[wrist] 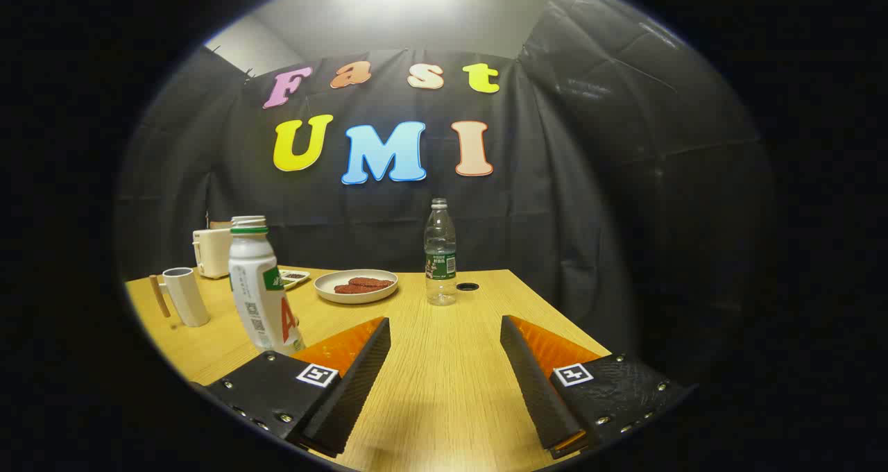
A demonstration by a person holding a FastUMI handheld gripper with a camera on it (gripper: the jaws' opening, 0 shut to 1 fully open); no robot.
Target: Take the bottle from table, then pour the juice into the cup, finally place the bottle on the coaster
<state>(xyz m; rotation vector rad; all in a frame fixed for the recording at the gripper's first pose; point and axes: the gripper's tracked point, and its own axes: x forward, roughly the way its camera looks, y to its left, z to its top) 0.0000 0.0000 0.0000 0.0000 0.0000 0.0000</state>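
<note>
**Open gripper above a wooden table, bottle off to its left**

The gripper (444, 333) hangs low over a light wooden table (444, 389) with its two fingers spread wide apart. Nothing is between them except bare tabletop, and they grip nothing.

Just beside the left finger, and a little ahead of it, stands a white bottle (260, 291) with a green band at its neck and a printed label. It looks tilted slightly in this curved view. It stands outside the fingers, not between them; whether it touches the left finger cannot be told.

Farther left, beyond the bottle, is a white cup (186, 295), open at the top and upright. A thin wooden stick (159, 296) stands just beside it.

Ahead of the fingers, toward the back of the table, is a shallow white plate (356, 293) holding reddish-brown pieces of food. To the right of the plate stands a clear plastic water bottle (440, 253) with a green label, upright. A small dark round disc (467, 287) lies on the table just beside it.

At the back left corner sits a cream-coloured appliance (211, 251), with a small tray (295, 276) near it.
</note>
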